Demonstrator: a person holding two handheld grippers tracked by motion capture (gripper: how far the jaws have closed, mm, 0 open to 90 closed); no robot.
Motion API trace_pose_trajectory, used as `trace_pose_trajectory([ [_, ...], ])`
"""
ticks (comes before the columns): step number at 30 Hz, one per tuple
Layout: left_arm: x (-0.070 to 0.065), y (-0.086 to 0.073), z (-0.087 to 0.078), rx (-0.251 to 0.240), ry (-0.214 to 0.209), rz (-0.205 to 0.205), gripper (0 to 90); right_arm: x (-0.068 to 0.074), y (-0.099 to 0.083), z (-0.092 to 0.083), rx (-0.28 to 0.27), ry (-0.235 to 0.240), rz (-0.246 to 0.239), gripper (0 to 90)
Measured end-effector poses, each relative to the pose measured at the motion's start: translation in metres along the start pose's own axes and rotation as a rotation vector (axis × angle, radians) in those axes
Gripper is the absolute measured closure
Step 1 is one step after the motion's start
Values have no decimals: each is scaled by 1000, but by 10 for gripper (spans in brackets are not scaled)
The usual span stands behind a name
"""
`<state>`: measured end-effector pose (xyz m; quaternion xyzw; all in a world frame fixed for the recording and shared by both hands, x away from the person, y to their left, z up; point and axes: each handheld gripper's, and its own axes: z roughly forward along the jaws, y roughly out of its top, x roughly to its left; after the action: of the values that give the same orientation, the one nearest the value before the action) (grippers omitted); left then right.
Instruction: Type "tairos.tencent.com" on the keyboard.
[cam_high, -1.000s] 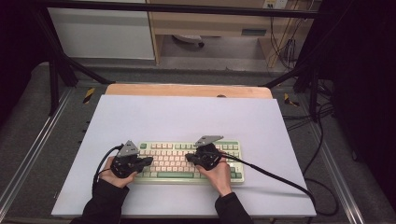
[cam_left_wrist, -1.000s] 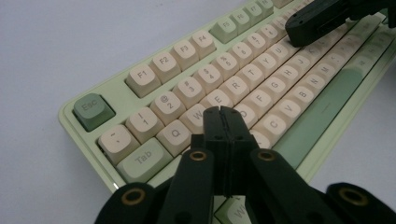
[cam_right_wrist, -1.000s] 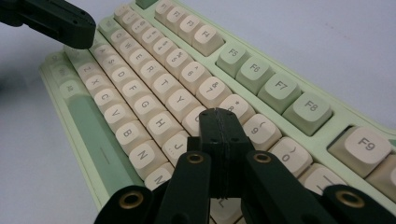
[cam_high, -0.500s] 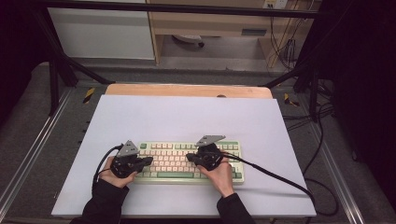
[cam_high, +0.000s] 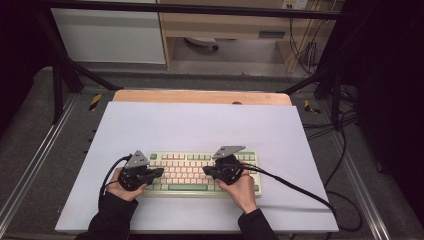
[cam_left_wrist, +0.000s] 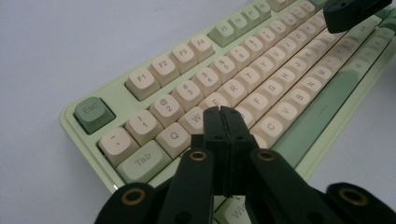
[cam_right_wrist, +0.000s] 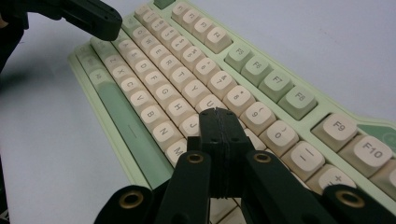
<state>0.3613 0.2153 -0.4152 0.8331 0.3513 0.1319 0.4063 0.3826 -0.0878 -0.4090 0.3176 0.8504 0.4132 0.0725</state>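
A pale green keyboard (cam_high: 197, 171) with cream and green keys lies on the white table sheet, near its front edge. My left gripper (cam_high: 159, 172) hovers over the keyboard's left end, jaws shut with nothing between them; in the left gripper view its tip (cam_left_wrist: 223, 112) sits just above the keys near W and E on the keyboard (cam_left_wrist: 261, 70). My right gripper (cam_high: 206, 170) is over the right half, also shut and empty. In the right gripper view its tip (cam_right_wrist: 218, 113) hangs over the keyboard (cam_right_wrist: 177, 74) near the U and J keys.
The white sheet (cam_high: 200, 125) covers a wooden table whose far edge (cam_high: 200, 96) shows at the back. Cables (cam_high: 300, 190) trail from the right gripper across the sheet to the right. Black frame bars and a metal rail flank the table.
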Motion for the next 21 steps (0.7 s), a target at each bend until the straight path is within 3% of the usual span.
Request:
trace_pose_trajectory([
  [21, -13, 16, 13, 0, 20, 22, 896, -8, -24, -29, -2, -9, 20, 900],
])
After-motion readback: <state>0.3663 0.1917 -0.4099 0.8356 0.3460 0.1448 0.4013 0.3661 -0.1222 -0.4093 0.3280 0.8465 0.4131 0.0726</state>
